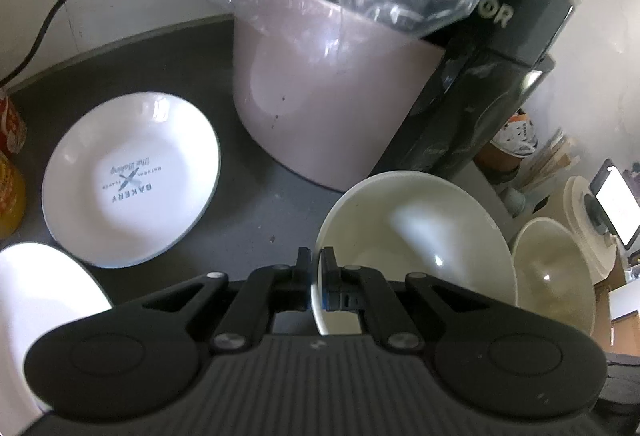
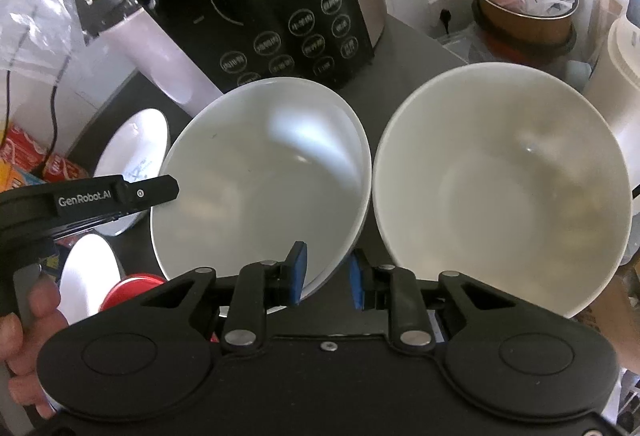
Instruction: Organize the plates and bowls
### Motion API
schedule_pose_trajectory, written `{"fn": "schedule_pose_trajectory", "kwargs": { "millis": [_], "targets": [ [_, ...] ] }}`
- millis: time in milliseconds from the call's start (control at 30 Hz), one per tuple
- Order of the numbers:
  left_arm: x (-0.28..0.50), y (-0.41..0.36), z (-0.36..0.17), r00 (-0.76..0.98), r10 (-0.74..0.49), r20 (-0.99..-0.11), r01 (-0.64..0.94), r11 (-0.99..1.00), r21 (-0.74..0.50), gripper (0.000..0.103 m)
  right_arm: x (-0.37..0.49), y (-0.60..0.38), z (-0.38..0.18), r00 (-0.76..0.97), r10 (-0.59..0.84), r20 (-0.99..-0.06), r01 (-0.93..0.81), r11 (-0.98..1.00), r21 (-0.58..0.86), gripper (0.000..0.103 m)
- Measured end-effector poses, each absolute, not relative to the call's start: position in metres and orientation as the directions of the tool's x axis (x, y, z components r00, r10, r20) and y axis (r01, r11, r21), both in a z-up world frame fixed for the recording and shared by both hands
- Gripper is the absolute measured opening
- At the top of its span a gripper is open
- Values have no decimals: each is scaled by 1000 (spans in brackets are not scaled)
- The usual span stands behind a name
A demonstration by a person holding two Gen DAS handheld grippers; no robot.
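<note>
Two white bowls stand side by side on the dark counter. My left gripper is shut on the near rim of the left bowl; the second bowl is to its right. In the right wrist view my left gripper, held by a hand, bites the left bowl's left rim. My right gripper straddles that bowl's near right rim, one blue pad inside and one outside, with a dark gap showing. The right bowl is untouched. A printed white plate and a plain plate lie further left.
A pink appliance under a plastic bag and a leaning black SUPOR cooker close off the back. Red cans and a black cable sit at the left. A pot stuffed with bags stands at the back right. A red lid lies near the plates.
</note>
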State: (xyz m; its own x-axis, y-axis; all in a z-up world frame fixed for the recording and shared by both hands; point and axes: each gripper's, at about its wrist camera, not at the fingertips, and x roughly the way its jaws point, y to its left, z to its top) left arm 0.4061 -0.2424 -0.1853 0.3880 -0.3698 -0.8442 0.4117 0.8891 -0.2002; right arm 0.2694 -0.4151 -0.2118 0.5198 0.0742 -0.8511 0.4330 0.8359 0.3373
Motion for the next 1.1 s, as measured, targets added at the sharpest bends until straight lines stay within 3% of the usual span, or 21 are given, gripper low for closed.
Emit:
{"fn": "schedule_pose_trajectory", "kwargs": {
  "millis": [500,1100],
  "targets": [
    [380,-228,-136,447,-419,-790,418,879,-229,3,246,-408,-163,599,39,-800,354,883,308,23],
    [336,-193,-105,511,-393,-765,335,910,-243,3,226,-387,-129,654,88,-751,219,929,299,24]
  ]
}}
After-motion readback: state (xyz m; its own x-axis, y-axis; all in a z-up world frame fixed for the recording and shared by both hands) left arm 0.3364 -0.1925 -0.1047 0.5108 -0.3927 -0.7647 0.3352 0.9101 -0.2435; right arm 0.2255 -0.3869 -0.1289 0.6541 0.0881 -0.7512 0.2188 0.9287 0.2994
